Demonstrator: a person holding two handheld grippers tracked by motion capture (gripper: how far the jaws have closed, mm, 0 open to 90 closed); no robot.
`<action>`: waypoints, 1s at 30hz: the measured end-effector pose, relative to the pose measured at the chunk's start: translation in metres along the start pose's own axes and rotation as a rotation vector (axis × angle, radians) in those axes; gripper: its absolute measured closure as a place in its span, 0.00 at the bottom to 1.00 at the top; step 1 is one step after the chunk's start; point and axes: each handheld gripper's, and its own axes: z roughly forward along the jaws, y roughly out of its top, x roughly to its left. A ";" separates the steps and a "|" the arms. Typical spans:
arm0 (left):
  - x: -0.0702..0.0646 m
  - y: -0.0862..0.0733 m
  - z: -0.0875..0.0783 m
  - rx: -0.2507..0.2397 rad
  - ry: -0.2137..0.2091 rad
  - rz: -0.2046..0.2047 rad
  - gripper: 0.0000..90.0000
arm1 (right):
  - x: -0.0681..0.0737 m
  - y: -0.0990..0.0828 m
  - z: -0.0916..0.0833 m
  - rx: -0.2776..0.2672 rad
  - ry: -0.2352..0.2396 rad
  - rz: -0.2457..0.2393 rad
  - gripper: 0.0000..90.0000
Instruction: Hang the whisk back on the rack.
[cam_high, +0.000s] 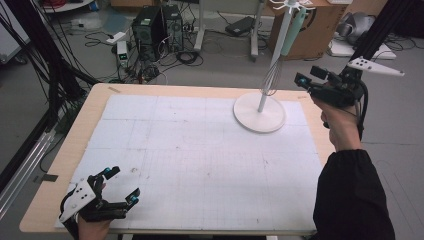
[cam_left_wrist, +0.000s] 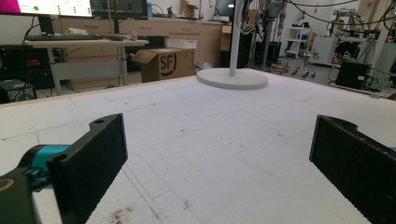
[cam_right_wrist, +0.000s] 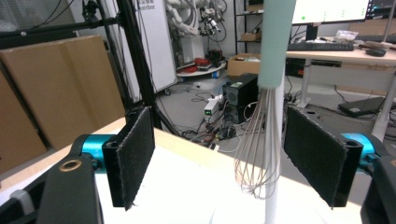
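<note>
A whisk with a pale teal handle hangs wires-down from a white stand whose round base sits at the far right of the table. My right gripper is held in the air just right of the whisk, pointing at it, jaws open. In the right gripper view the whisk hangs ahead, framed by the open right gripper, and the pads do not touch it. At the near left corner, my left gripper rests low over the mat, open with nothing in it. The left gripper faces the stand base.
A white gridded mat covers most of the wooden table. Behind the table's far edge are computer towers, floor cables and a cardboard box. Black frame posts stand at the left and right.
</note>
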 end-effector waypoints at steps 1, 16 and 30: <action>-0.001 0.000 0.000 -0.002 0.001 -0.002 0.05 | 0.002 -0.004 -0.002 -0.003 0.004 0.001 0.28; -0.002 0.002 -0.001 -0.013 0.005 0.012 0.05 | 0.033 -0.046 -0.020 -0.016 0.034 -0.016 0.24; -0.005 0.003 -0.001 -0.017 0.001 0.022 0.05 | 0.047 -0.076 -0.033 -0.040 0.052 -0.021 0.23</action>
